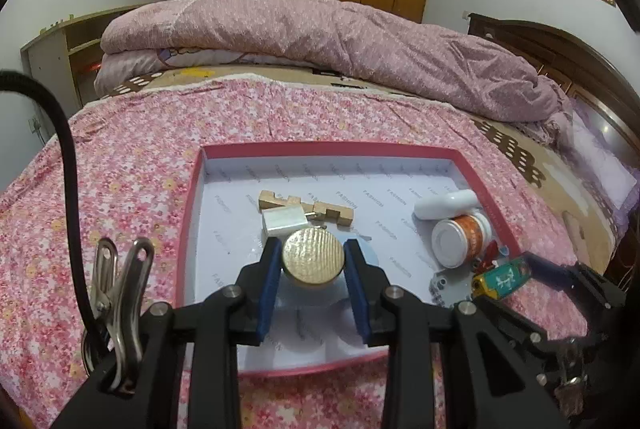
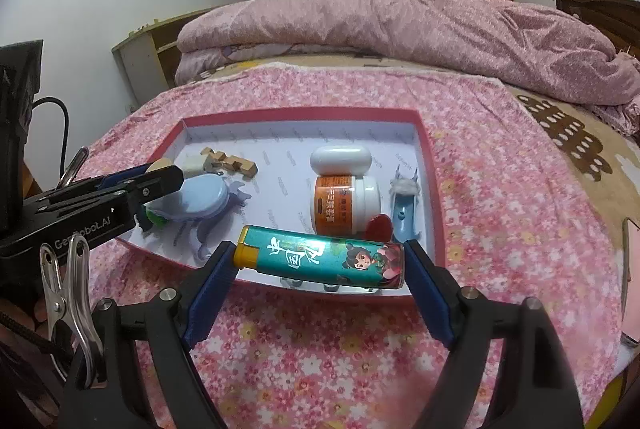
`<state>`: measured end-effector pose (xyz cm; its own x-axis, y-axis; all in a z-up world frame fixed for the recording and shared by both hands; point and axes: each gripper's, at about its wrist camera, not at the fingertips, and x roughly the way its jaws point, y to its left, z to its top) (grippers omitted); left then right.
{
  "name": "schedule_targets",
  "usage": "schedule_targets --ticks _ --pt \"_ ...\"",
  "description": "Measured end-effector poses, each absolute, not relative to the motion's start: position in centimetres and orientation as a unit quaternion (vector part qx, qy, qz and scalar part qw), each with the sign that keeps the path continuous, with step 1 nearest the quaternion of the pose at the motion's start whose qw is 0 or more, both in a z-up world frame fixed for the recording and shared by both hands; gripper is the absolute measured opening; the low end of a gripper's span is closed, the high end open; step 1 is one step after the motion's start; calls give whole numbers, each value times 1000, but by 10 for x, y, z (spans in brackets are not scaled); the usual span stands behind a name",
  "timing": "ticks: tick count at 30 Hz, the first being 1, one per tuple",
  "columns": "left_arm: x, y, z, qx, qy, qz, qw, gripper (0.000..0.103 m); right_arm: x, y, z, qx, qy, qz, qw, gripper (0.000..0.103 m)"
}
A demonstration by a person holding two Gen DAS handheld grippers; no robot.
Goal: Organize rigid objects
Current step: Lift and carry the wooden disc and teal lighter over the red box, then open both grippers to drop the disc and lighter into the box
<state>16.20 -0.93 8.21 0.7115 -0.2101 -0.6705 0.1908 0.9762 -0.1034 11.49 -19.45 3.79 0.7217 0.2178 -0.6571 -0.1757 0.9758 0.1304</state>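
Observation:
A red-rimmed shallow box (image 1: 192,197) (image 2: 426,153) with a white lining lies on the floral bedspread. My left gripper (image 1: 313,265) is shut on a round gold-topped jar (image 1: 313,257) above the box's near left part; the gripper also shows in the right wrist view (image 2: 160,177). My right gripper (image 2: 320,265) is shut on a teal lighter (image 2: 320,259) held sideways over the box's near edge; the lighter also shows in the left wrist view (image 1: 505,277). In the box lie a wooden puzzle piece (image 1: 308,205), a silver block (image 1: 282,221), an orange-labelled white jar (image 2: 346,203) and a white case (image 2: 340,159).
A light-blue round case with purple figure parts (image 2: 204,203), a red piece (image 2: 380,227) and a blue clip with white fluff (image 2: 406,205) also lie in the box. A rolled pink quilt (image 1: 320,41) lies across the bed behind. A wardrobe stands at the back.

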Motion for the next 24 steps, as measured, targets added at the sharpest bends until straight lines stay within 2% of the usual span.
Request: schedule_targets --ticks 20,21,24 --pt "199 -16 71 15 361 -90 928 33 143 -191 27 30 365 102 925 84" --pt "200 -17 71 17 362 -92 928 35 143 -191 27 31 364 101 925 84" --pt "200 -21 71 22 364 -98 926 53 143 -190 27 32 364 102 925 84"
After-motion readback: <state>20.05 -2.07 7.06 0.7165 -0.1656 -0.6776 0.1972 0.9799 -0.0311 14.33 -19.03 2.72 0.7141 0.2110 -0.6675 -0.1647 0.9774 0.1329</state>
